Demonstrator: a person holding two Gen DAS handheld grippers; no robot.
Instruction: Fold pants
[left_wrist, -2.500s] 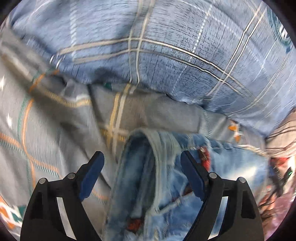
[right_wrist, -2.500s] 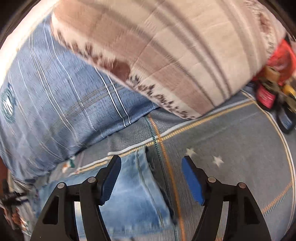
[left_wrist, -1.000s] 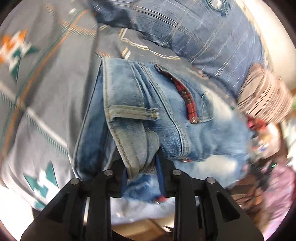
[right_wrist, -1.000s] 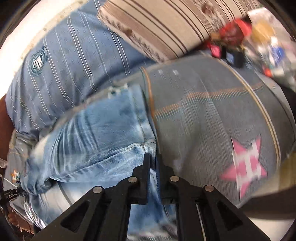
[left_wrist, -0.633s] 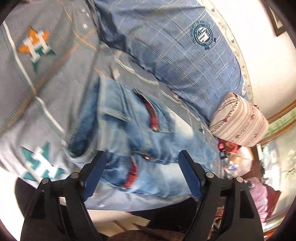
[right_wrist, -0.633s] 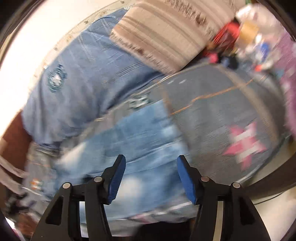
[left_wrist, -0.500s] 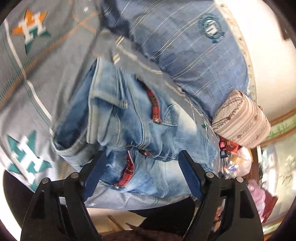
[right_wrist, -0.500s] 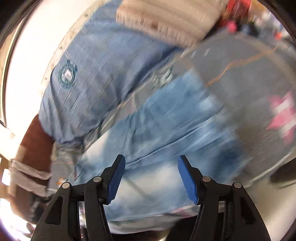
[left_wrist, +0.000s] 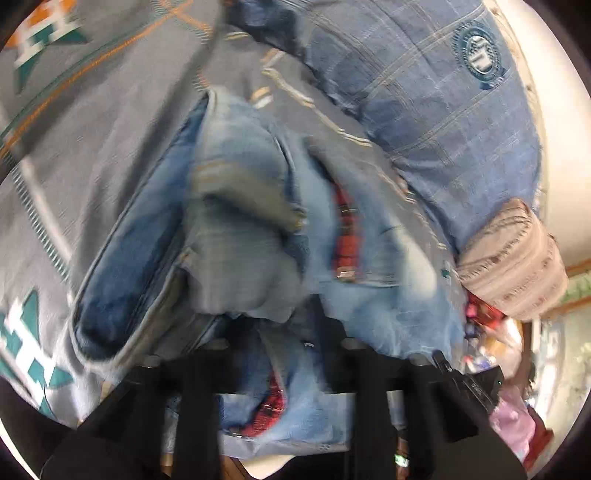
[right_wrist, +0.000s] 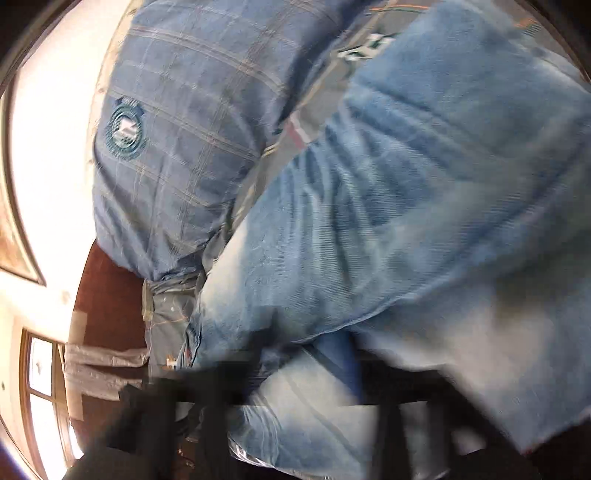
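Denim jeans (left_wrist: 240, 236) on bed (left_wrist: 92, 147): our left hand-held gripper (left_wrist: 280, 354) and right hand-held gripper (right_wrist: 306, 373) just reclosed, each pinching fabric; next fold ready

Faded blue jeans on grey patterned bedsheet

My black left claw (left_wrist: 280, 332) sits in light-wash blue pants (left_wrist: 240, 229) with red plaid lining; bedsheet (left_wrist: 92, 129) is grey with orange lines and teal-white star motifs; pillow (left_wrist: 443, 110) is blue plaid with a teal round emblem; second pillow (left_wrist: 513, 258) is beige with brown stripes.
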